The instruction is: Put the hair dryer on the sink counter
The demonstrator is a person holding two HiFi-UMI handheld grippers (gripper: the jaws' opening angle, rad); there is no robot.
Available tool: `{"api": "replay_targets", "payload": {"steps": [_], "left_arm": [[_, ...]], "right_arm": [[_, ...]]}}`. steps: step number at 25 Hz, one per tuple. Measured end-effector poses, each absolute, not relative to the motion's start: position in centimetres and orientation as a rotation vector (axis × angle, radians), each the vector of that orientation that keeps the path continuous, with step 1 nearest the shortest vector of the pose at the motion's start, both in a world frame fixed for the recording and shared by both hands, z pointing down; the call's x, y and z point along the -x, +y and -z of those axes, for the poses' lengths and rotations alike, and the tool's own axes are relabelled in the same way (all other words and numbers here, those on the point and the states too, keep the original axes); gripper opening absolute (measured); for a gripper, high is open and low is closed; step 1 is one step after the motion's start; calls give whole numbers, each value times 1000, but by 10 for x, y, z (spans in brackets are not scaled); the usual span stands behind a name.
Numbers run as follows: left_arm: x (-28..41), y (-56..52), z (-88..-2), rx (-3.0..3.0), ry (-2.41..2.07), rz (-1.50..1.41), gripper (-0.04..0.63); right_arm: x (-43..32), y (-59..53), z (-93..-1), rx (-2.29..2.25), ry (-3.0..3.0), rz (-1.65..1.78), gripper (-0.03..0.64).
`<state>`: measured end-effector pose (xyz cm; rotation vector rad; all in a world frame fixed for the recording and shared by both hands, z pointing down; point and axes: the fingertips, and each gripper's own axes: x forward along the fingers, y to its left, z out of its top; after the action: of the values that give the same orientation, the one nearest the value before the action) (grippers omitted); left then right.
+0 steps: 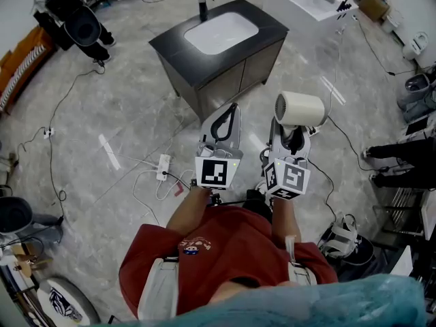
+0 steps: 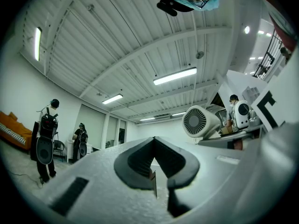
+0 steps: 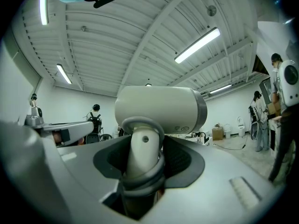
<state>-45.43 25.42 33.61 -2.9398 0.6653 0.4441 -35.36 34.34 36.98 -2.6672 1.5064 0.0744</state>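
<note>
While the right gripper [image 1: 293, 139] clamps its handle between jaws held partly apart, the cream hair dryer [image 1: 299, 109] hangs in the air above the grey floor. It is on the near right of the sink counter [image 1: 170, 47] and well apart from it. Its barrel lies crosswise over the jaws, the round grilled end towards the left, and a grey cord [image 3: 140, 178] is looped around the handle. Small printed marks on the barrel's underside show in the right gripper view, too small to read. Just beside it on the left, the left gripper [image 1: 230, 114] has its jaws closed tip to tip with nothing between them. Each gripper carries a cube with black-and-white square markers. The counter is dark, with a white basin [image 1: 221, 32] and a black faucet [image 1: 202, 7] at its far edge. A white sink [image 1: 305, 3] stands far right. A white power strip [image 1: 163, 165] and cables lie on the floor to the left. The person's red shirt [image 1: 225, 247] bears a small graphic that cannot be read.
</note>
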Motion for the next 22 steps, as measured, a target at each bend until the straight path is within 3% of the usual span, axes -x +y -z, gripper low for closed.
{"api": "replay_targets", "payload": {"steps": [9, 22], "left_arm": [[408, 238, -344, 2927, 677, -450, 2], [256, 219, -345, 2922, 718, -423, 2]], "right_arm": [[306, 322, -371, 2645, 1529, -112, 195], [154, 300, -379, 2636, 1570, -72, 195]]}}
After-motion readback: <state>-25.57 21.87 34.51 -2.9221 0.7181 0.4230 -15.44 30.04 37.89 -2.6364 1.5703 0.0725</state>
